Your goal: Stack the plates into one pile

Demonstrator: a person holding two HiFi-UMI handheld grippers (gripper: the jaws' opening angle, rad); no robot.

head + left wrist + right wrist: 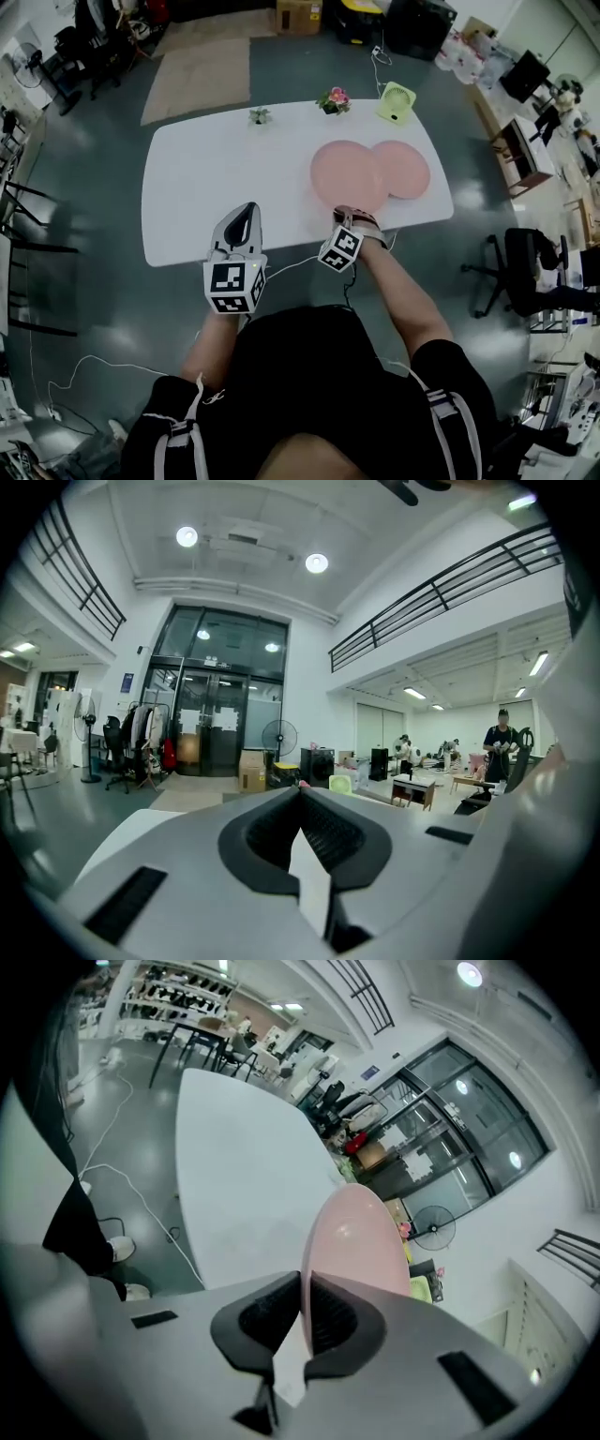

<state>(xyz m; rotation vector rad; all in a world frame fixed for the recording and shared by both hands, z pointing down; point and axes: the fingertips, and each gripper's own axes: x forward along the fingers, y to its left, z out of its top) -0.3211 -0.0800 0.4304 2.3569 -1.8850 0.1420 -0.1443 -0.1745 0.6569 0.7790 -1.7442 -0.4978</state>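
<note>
Head view, read left to right. The left tool [247,210] (closed, nothing between its pads) hangs over the 7 o'clock edge of the white surface [206,178], well apart from both plates. The held pink plate [347,173] is over the 4 o'clock part of the surface. The right tool [354,216] is clamped on its rim at 6 o'clock, pads almost together with only the thin rim between them, as the right gripper view shows [305,1283]. The second pink plate [408,169] rests at 2 o'clock of the first, its left edge covered by the held plate.

Risks, as judged. The grip is one pinch on a thin rim, with the plate's whole weight reaching away from it, so the plate may pivot or slide out of the pads. Its far rim could catch the second pink plate and shove it toward the 3 o'clock edge of the surface. If let go off-centre, the pile would sit lopsided. The left tool gives no support.

Pose. The left forearm runs nearly level, with the tool aimed toward 12 o'clock. The right forearm reaches out from the body toward 11 o'clock, with the wrist dipped so the tool slants down onto the rim, its marker cube facing the camera.
</note>
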